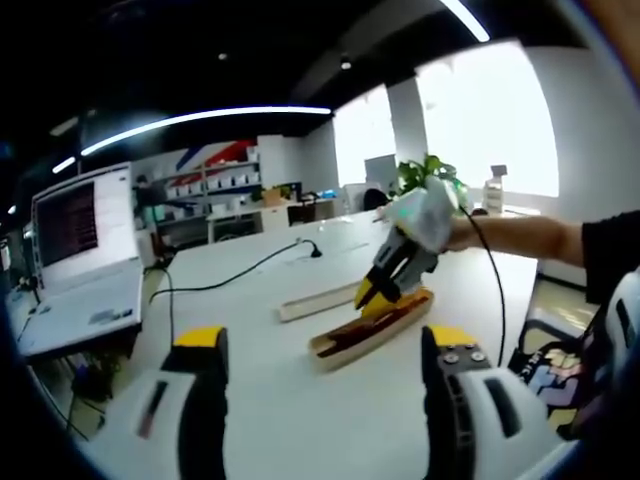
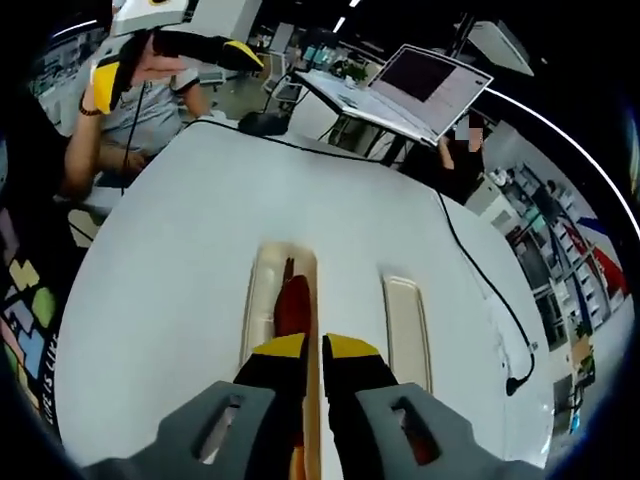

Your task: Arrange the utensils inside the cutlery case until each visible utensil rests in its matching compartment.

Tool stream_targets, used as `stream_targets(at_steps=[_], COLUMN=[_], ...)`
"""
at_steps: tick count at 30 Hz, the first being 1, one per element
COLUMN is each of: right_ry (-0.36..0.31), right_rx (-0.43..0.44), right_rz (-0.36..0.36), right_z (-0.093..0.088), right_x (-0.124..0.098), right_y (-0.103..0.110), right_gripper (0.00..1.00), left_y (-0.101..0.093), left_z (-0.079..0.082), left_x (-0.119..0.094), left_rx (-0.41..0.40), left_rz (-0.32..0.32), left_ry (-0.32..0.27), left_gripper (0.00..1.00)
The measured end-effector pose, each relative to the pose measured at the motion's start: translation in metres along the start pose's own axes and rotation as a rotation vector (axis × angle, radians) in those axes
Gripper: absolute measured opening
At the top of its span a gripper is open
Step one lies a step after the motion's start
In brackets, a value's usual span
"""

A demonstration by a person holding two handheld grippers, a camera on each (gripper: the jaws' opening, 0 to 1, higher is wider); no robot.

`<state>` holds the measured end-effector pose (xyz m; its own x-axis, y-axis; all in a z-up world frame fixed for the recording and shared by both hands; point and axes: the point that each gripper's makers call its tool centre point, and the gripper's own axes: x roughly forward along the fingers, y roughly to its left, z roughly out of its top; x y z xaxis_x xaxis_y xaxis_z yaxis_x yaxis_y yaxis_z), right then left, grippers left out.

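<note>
Utensil [image 2: 292, 305] end (under right tongs [image 2: 313, 352]) hidden

We note an open laptop [image 2: 400, 88], a black cable [image 2: 478, 270] across the white table [image 2: 160, 290], a potted plant [image 1: 420, 172], and shelving [image 1: 205, 185].

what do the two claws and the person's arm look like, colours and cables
Both match: the left claw has black fingers with yellow tips on pale grey housings with screws and slots. The right claw is alike, on a whitish body, with a thin black cable trailing past the forearm. The person wears a black short sleeve.
</note>
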<state>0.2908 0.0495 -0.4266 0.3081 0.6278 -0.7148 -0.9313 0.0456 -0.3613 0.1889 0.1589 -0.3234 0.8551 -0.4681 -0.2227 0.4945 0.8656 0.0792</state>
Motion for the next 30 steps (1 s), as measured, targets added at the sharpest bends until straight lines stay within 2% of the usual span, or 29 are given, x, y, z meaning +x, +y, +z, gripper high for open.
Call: stream_targets(at_steps=[5, 8, 14, 20, 29, 30], right_ry=[-0.002, 0.019, 0.004, 0.018, 0.021, 0.001], right_rx=[0.013, 0.009, 0.024, 0.000, -0.011, 0.040], right_rz=[0.018, 0.021, 0.058, 0.080, 0.072, 0.060], right_z=[0.000, -0.004, 0.001, 0.001, 0.001, 0.005], right_x=[0.005, 0.010, 0.011, 0.015, 0.013, 0.010], right_y=[0.003, 0.006, 0.016, 0.026, 0.020, 0.017], right_gripper=[0.04, 0.04, 0.04, 0.04, 0.04, 0.05], left_y=[0.002, 0.002, 0.002, 0.002, 0.002, 0.002], left_z=[0.000, -0.001, -0.001, -0.002, -0.002, -0.002], left_x=[0.000, 0.000, -0.001, -0.001, -0.001, -0.001], left_rx=[-0.002, -0.002, -0.004, -0.001, -0.002, -0.002], left_rz=[0.002, 0.001, 0.002, 0.002, 0.005, 0.005], left_ry=[0.000, 0.004, 0.003, 0.008, 0.008, 0.008], left_gripper=[0.83, 0.83, 0.83, 0.83, 0.83, 0.83])
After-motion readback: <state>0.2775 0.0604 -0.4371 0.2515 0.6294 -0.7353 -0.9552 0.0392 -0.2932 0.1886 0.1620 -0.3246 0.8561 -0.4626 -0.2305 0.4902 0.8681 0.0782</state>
